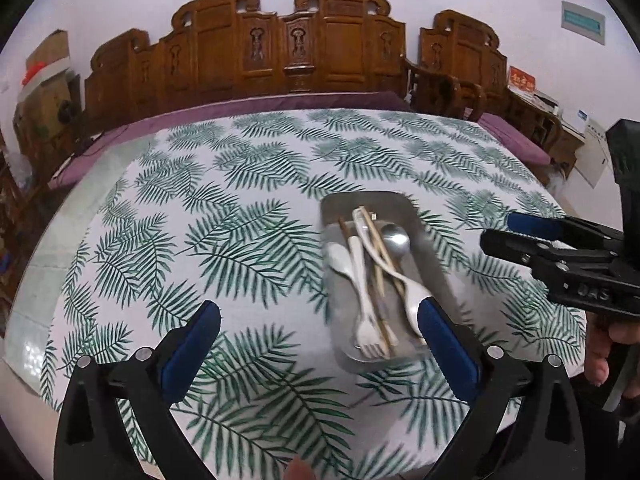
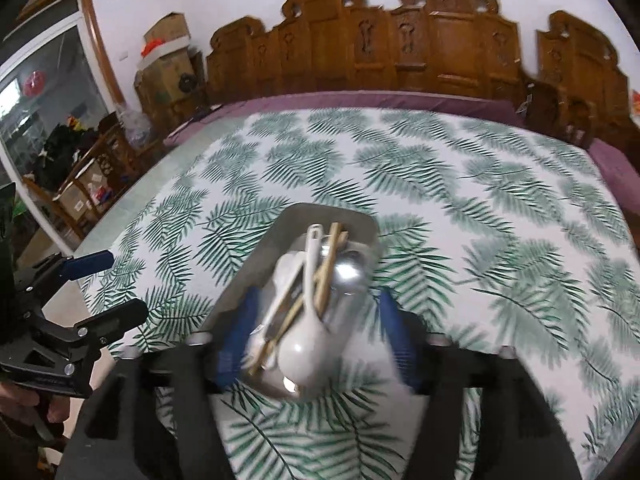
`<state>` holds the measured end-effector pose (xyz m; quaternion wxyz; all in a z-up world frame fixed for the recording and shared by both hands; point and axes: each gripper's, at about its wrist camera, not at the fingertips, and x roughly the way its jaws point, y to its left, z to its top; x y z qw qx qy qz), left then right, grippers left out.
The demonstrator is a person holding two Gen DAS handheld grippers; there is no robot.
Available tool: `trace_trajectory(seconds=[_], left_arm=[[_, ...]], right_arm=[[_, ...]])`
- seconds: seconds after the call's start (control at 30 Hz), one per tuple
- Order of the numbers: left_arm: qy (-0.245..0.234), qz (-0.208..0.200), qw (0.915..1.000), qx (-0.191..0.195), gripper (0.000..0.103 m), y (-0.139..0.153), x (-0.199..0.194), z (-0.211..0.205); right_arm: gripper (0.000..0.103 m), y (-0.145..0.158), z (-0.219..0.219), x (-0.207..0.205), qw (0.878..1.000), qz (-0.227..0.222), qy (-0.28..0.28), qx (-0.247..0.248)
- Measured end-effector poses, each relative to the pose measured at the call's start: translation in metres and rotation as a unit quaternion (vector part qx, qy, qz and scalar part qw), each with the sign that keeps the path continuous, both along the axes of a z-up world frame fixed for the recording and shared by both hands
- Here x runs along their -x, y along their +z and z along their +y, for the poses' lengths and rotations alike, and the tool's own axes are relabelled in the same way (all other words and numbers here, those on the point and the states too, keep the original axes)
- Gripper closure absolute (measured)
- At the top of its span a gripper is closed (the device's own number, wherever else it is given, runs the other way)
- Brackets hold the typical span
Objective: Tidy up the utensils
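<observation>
A metal tray lies on the leaf-print tablecloth and holds mixed utensils: a white fork, white spoons, a metal spoon and chopsticks. My left gripper is open and empty above the cloth, its right finger beside the tray's near end. My right gripper is open, its blue fingers either side of the tray's near end over the white spoon and chopsticks. The view is blurred. Each gripper also shows in the other's view: the right and the left.
The table has a purple border cloth at its far edge. Carved wooden chairs line the far side. Boxes and clutter stand off the left side near a glass door.
</observation>
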<state>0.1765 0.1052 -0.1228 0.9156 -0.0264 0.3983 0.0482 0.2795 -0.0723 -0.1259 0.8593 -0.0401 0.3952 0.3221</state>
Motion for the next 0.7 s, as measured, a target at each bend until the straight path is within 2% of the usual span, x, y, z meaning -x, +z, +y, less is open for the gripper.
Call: trace_trajectory(seconds=[0.1,0.17,0.33,0.53,0.7], left_arm=[[-0.003,-0.007,1.0,-0.001,0.008,0.006,0.008,-0.013],[-0.005,-0.011,0.9999,0.0,0.008,0.01,0.015,-0.023],[-0.011,-0.019,0.9997,0.009,0.008,0.018,0.03,-0.041],[-0.028,-0.042,0.9986,0.017,0.008,0.029,0.05,-0.067],[-0.035,-0.065,0.9971,0.019,0.008,0.049,0.066,-0.083]], right_arm=[[0.009,0.007,-0.024,0.013,1.0,-0.013,-0.021,-0.001],[0.003,0.011,-0.041,0.023,0.999,-0.022,-0.036,-0.001],[0.003,0.017,-0.073,0.045,0.997,-0.038,-0.061,0.006],[0.002,0.027,-0.107,0.073,0.995,-0.053,-0.088,-0.008],[0.003,0.047,-0.126,0.098,0.991,-0.084,-0.099,-0.021]])
